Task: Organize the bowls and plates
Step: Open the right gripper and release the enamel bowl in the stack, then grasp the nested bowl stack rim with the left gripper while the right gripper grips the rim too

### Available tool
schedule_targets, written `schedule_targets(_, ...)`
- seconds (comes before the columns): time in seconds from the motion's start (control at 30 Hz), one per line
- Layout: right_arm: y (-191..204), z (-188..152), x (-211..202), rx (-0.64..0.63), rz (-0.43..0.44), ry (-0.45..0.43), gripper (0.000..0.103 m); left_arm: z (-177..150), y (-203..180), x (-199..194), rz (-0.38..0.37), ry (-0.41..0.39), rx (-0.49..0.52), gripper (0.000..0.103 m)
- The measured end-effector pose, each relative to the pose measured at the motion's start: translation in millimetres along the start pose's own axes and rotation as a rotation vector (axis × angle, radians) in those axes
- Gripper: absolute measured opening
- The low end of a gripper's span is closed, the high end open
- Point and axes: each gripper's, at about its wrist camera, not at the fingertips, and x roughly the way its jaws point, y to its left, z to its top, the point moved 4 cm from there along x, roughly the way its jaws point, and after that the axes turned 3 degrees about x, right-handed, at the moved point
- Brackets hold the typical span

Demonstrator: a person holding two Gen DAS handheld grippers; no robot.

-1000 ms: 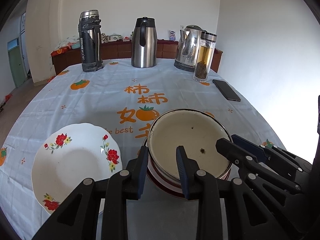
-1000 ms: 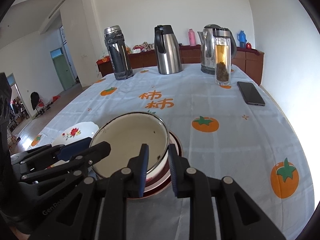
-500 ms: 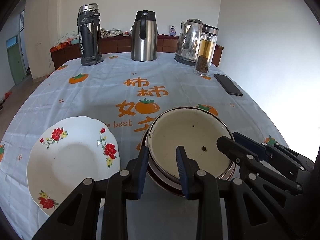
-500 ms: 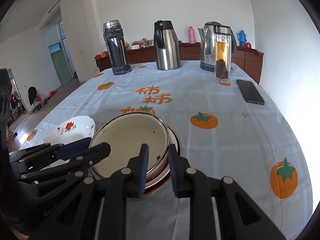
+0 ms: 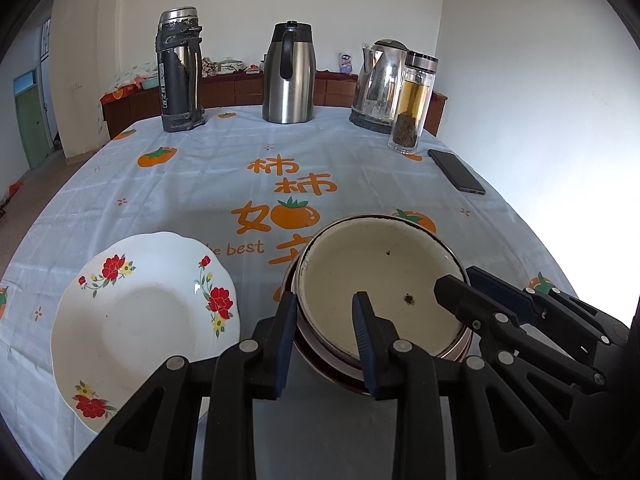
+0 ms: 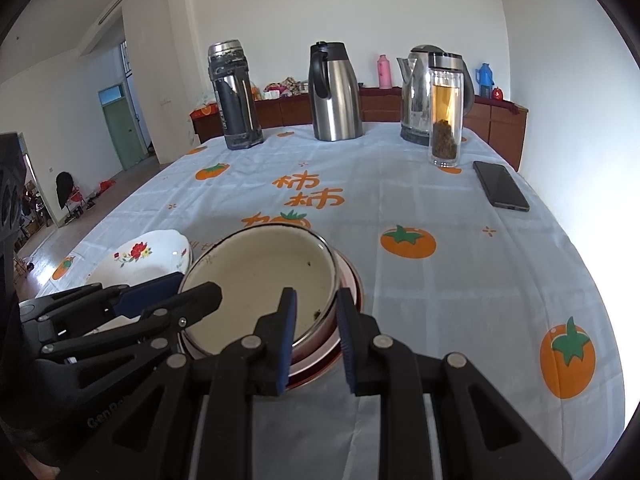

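Observation:
A cream enamel bowl (image 5: pixel 380 280) (image 6: pixel 260 276) sits nested in a red-rimmed dish (image 5: pixel 320 364) (image 6: pixel 352 280) on the tablecloth. My left gripper (image 5: pixel 324 320) is shut on the bowl's near-left wall, one pad outside and one inside. My right gripper (image 6: pixel 314 316) is shut on the opposite wall in the same way. Each gripper also shows in the other's view: the right gripper (image 5: pixel 456 278) and the left gripper (image 6: pixel 192 286). A white plate with red flowers (image 5: pixel 140 320) (image 6: pixel 148 256) lies flat just left of the bowl.
Along the far edge stand a dark thermos (image 5: pixel 178 72), a steel jug (image 5: pixel 288 74), a kettle (image 5: pixel 378 84) and a glass tea bottle (image 5: pixel 412 104). A black phone (image 5: pixel 456 171) lies at the right. The orange-printed cloth (image 5: pixel 200 184) covers the table.
The bowl, held above the table with its striped side showing, has come down into the red-rimmed dish. Both grippers sank with it and kept their grip.

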Motion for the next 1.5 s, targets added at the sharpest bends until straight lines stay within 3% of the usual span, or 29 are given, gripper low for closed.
schedule_targets(0.47,-0.8,3.6,-2.6,-0.001,-0.002,-0.007,0.022,-1.7,-1.4,0.3,-0.007,0.008,0.001,0.033)
schedule_targets(0.6,-0.9,7.4,-11.9,-0.007,-0.004,-0.043,0.030,-0.2,-1.1,-5.6,-0.020,-0.007,-0.006,0.034)
schedule_targets(0.93,1.9,9.9,-14.4,-0.013,-0.002,-0.050,0.035,0.4,1.1,-9.7,-0.012,-0.011,-0.005,0.034)
schedule_targets(1.0,1.8,9.6,-14.9,-0.015,-0.007,-0.052,0.041,-0.4,2.2,-10.1,-0.011,-0.009,-0.004,0.034)
schedule_targets(1.17,-1.4,8.1,-17.6,-0.012,-0.019,-0.057,0.048,-3.6,9.6,-5.8,0.003,0.004,-0.028,0.053)
schedule_targets(1.27,-4.9,6.8,-14.7,0.001,-0.021,-0.045,0.053,-5.6,12.5,-1.3,-0.010,0.022,-0.047,0.054)
schedule_targets(1.5,-12.9,5.1,-3.4,0.037,-0.019,-0.006,0.053,-7.1,11.8,8.4,-0.026,0.049,-0.059,0.054)
